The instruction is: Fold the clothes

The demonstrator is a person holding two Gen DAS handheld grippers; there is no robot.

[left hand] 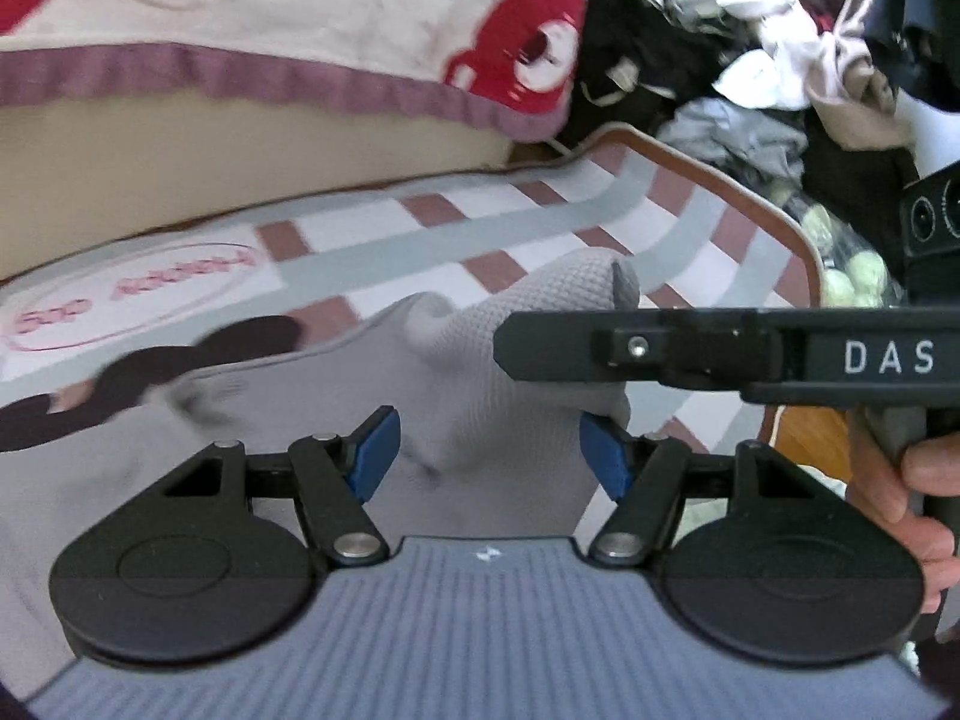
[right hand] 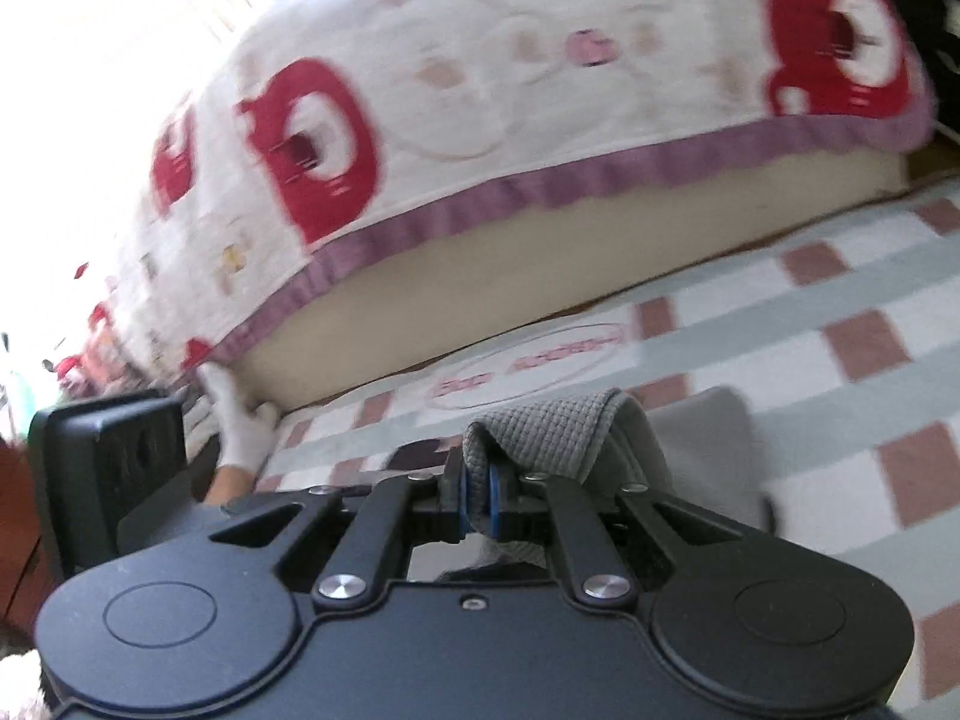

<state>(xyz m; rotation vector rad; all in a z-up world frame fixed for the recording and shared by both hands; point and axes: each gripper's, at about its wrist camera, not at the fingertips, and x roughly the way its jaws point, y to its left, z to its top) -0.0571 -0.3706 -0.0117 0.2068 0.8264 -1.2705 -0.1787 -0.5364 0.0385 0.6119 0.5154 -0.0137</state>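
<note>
Right now the right gripper [right hand: 478, 495] has its jaws pinched nearly shut on a bunched edge of the grey waffle-knit garment [left hand: 516, 324], lifting that fold off the checked mat [left hand: 540, 228]. The left gripper [left hand: 489, 450] stands wide open, its blue pads [left hand: 375, 450] on either side of the cloth without pressing it, so it holds nothing. The garment lies on the mat near its right edge, partly raised into a peak, with the rest trailing back under the left gripper. A cushion [right hand: 480, 120] sits along the mat's far edge, and a heap of laundry [left hand: 750, 60] lies past the far right corner.

The likely trouble is a lopsided fold: with only one corner held, the loose side may drag or bunch. The thick pinch could also slip free if pulled quickly.
</note>
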